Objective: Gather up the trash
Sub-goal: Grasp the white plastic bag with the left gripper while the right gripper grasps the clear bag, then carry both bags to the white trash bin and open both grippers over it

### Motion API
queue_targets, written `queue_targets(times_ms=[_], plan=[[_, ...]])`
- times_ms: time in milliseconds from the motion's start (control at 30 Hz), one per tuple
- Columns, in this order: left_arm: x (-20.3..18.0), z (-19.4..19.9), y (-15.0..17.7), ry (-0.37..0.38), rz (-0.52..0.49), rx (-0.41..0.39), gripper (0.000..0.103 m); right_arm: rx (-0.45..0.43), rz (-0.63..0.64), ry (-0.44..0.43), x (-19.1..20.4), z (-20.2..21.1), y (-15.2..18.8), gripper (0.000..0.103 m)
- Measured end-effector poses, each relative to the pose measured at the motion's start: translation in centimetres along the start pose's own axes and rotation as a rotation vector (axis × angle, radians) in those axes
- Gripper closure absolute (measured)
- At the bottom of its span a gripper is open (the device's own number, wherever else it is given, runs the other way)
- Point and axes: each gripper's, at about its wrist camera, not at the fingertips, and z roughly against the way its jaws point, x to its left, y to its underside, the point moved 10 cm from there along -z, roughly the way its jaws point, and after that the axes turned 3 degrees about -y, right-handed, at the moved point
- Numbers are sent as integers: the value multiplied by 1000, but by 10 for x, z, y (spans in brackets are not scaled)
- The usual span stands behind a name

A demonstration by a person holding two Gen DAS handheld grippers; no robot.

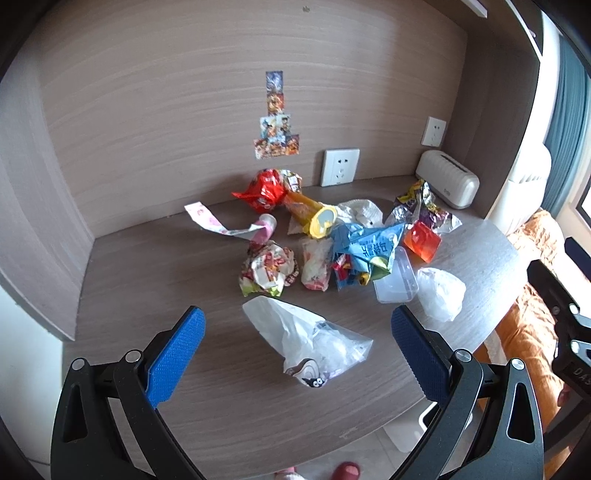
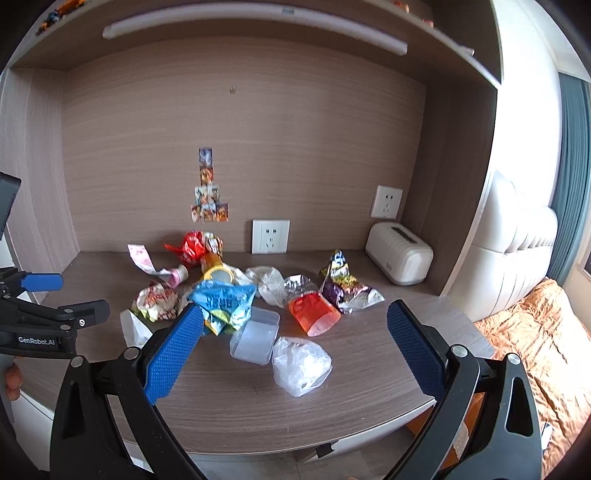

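Trash [image 1: 332, 240] lies heaped mid-desk [image 1: 147, 295] in the left wrist view, and the left gripper [image 1: 295, 332] hangs spread wide, empty, over a clear plastic bag [image 1: 314, 339] near the front edge. Right wrist view: right gripper [image 2: 295, 328], likewise released, straddles a clear lidded box [image 2: 255, 336] and crumpled bag [image 2: 301, 363].

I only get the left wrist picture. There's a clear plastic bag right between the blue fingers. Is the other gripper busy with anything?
Observer: No. The right gripper is open and empty, above the desk's front edge.
Operator: What lies nearest it?
Observer: A crumpled clear bag, with the clear plastic box touching it on the left.
Operator: Anything overhead I can't see?
Observer: A shelf with a long white light bar beneath it spans the alcove.
Operator: And my own gripper, from there?
Observer: The left gripper shows at the far left, open.
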Motion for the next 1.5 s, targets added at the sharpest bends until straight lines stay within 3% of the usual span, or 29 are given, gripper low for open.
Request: queue_targets(times_ms=[333, 667, 767, 867, 933, 967, 1033, 1133, 1367, 1500], plan=[[-12, -52, 12, -15, -72, 33, 4, 68, -1, 26, -6, -55, 33, 4], [-5, -106, 37, 35, -31, 131, 5, 191, -48, 83, -25, -119, 82, 4], [-6, -114, 43, 39, -48, 156, 8, 235, -77, 86, -31, -135, 94, 4], [-10, -124, 51, 52, -68, 196, 24, 267, -87, 77, -33, -145, 103, 4], [-11, -127, 57, 73, -69, 219, 35, 287, -100, 59, -32, -150, 108, 14], [-13, -130, 61, 84, -68, 231, 35, 297, -108, 48, -32, -152, 111, 18], [-14, -130, 64, 87, -70, 227, 41, 324, -123, 42, -32, -155, 118, 38], [-15, -128, 61, 87, -85, 212, 51, 334, -155, 21, -33, -154, 121, 54], [-36, -97, 39, 123, -211, 134, 52, 298, -191, 31, -41, -122, 101, 61], [-70, -75, 27, 204, -317, 73, 52, 255, -232, 79, -53, -90, 85, 61]])
